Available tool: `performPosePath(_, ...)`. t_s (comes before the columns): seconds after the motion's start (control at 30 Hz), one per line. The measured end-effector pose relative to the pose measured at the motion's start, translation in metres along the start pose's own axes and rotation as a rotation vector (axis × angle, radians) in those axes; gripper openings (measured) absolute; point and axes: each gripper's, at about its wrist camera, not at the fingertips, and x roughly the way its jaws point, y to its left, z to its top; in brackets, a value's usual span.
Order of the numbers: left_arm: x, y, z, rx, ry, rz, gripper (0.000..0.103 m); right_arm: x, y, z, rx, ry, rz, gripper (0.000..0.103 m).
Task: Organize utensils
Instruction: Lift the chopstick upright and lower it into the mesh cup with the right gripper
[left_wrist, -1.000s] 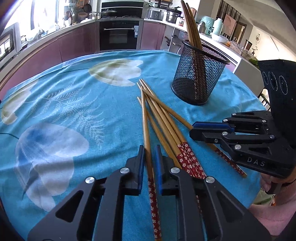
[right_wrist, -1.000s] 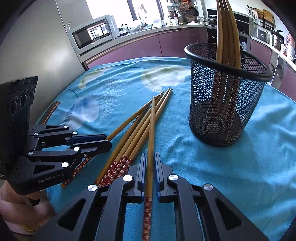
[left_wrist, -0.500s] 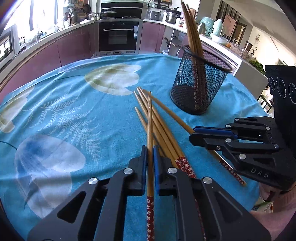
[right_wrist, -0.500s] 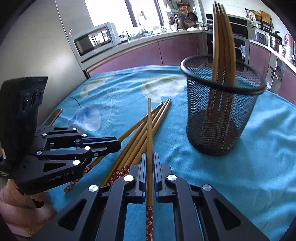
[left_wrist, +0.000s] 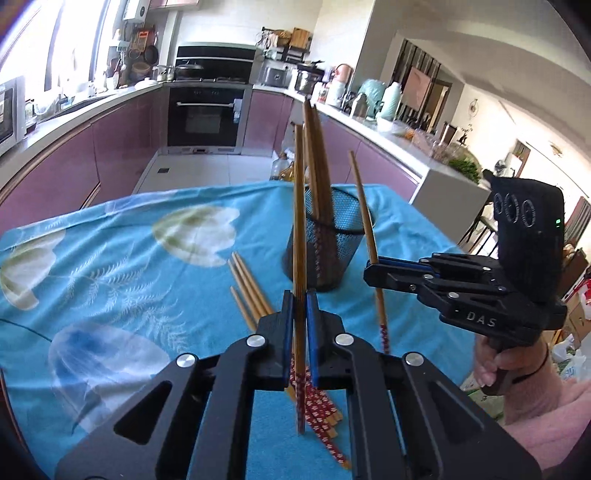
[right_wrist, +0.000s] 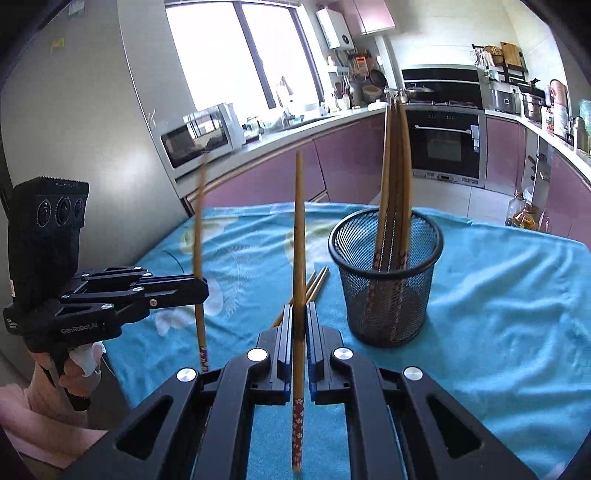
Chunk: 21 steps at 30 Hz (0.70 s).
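Above the blue-clothed surface (left_wrist: 110, 258), the left gripper (left_wrist: 300, 306) jaws clench one chopstick (left_wrist: 299, 221) upright; loose chopsticks (left_wrist: 247, 284) lie beneath, the mesh holder (left_wrist: 325, 251) stands beyond, and the right gripper (right_wrist: 300, 321) grasps another chopstick (right_wrist: 298, 240).

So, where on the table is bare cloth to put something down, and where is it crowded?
Bare tablecloth lies right of the mesh holder in the right wrist view, and on the window side of the loose chopsticks, over the fern print. It is crowded between both grippers and the holder: the loose chopsticks lie there, and each gripper holds one chopstick upright above them.
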Motion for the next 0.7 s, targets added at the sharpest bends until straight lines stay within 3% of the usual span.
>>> performPosePath(0.3, -0.028, -0.010, 0.025, 0.001, -0.092, -0.057, 0.008, -0.025, -0.011, 0.024, 0.002, -0.094, -0.015, 0.006)
performPosePath(0.7, -0.028, -0.023, 0.085, 0.008, -0.199, -0.051, 0.008, -0.051, -0.019, 0.073, -0.034, -0.232, -0.058, 0.006)
